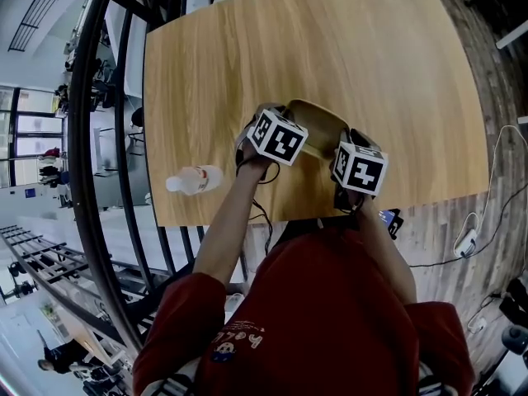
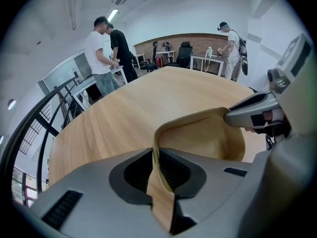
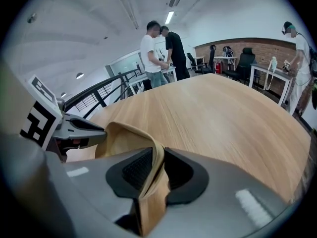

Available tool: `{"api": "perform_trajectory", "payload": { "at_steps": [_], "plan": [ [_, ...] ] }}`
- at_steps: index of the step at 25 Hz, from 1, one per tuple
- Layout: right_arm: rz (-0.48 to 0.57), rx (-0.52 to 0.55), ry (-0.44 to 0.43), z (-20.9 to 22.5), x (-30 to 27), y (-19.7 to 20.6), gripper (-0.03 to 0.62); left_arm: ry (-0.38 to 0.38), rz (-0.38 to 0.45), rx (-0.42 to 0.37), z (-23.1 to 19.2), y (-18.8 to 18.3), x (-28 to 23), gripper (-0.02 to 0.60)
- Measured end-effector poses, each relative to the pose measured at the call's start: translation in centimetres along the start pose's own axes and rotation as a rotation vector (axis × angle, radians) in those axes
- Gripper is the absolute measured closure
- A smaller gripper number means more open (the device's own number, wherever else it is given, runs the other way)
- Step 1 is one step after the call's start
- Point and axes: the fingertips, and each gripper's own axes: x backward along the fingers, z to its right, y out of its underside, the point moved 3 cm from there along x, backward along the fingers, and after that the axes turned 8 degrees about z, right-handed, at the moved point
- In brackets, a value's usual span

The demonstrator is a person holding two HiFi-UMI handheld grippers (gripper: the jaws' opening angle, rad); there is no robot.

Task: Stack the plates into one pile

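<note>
Wood table (image 1: 371, 73), near edge: the plate (image 1: 318, 122) lies between our two grippers. Left gripper (image 2: 157, 170) is clamped on its left rim. Right gripper (image 3: 159, 170) straddles the opposite rim, jaws slack and not pressing. We judge both hands equally near.

The light wooden bench with rounded corners (image 1: 371, 73) carries a clear plastic bottle (image 1: 194, 180). It lies on its side at about 7 o'clock, close to the near edge.
</note>
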Motion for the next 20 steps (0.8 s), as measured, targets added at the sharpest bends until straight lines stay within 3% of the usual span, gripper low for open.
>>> {"api": "perform_trajectory", "payload": {
  "at_steps": [12, 20],
  "plan": [
    [-0.023, -0.011, -0.005, 0.3, -0.4, 0.3, 0.494, -0.02, -0.016, 0.016, 0.6, 1.6, -1.0, 0.518],
    [-0.008, 0.016, 0.001, -0.1, 0.1, -0.5, 0.54, 0.017, -0.021, 0.015, 0.5, 0.5, 0.2, 0.526]
  ]
}}
